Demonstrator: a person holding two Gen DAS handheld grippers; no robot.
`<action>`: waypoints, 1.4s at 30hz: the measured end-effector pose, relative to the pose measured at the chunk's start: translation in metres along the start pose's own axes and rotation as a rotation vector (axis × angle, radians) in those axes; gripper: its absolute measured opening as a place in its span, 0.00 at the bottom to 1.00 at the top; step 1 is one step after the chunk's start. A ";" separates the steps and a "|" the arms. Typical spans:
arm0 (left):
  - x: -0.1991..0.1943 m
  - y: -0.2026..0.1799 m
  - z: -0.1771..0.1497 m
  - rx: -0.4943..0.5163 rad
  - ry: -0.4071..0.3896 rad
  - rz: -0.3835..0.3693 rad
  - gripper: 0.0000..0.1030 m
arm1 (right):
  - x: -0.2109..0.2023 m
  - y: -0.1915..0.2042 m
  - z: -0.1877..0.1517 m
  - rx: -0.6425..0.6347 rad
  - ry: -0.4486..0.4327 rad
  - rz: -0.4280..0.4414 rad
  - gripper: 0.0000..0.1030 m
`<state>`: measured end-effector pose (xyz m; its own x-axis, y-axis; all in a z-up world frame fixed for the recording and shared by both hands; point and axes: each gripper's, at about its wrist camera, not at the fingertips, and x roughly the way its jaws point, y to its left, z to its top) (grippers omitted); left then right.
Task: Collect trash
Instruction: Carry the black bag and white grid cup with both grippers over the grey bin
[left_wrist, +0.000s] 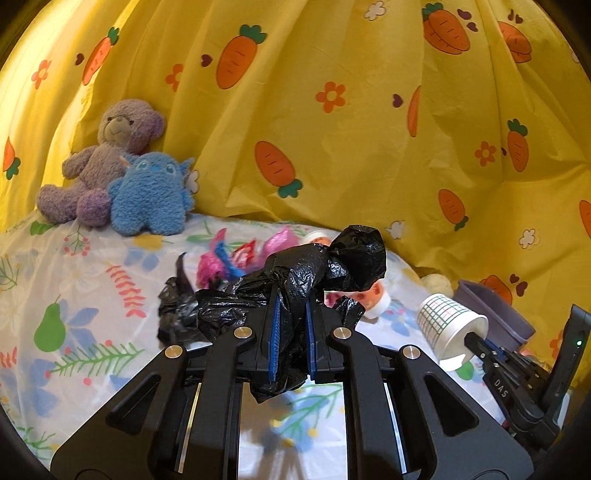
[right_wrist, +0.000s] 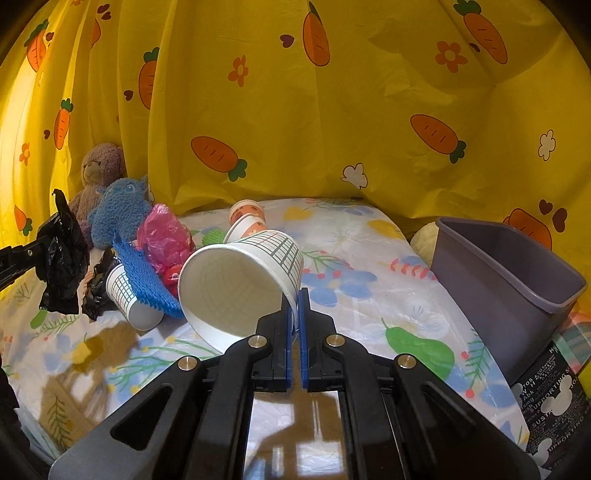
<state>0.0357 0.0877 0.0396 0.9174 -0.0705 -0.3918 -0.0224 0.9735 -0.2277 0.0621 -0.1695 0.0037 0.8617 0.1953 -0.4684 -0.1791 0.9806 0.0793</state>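
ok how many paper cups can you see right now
4: one in the right gripper, one lying by the blue mesh, two near the curtain. The pile may hide more.

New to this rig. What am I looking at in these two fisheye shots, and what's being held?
No robot arm: a person carries a two-finger gripper in each hand, with a camera on each looking along its fingers. The left wrist view shows the left gripper shut on a crumpled black plastic bag. The right wrist view shows the right gripper pinching the rim of a white grid-print paper cup. On the floral sheet lie more cups, pink plastic and a blue mesh, plus two plush toys. A grey bin stands on the right.
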 end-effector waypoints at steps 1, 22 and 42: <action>0.001 -0.012 0.002 0.014 -0.004 -0.022 0.11 | -0.003 -0.005 0.001 0.002 -0.008 -0.012 0.04; 0.136 -0.285 0.007 0.240 0.085 -0.590 0.11 | -0.038 -0.191 0.018 0.183 -0.116 -0.486 0.04; 0.219 -0.359 -0.034 0.272 0.282 -0.736 0.12 | -0.003 -0.232 0.008 0.229 -0.025 -0.551 0.04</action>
<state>0.2308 -0.2844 0.0054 0.5250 -0.7259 -0.4443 0.6740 0.6734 -0.3037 0.1043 -0.3973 -0.0062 0.8103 -0.3454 -0.4735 0.4017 0.9156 0.0195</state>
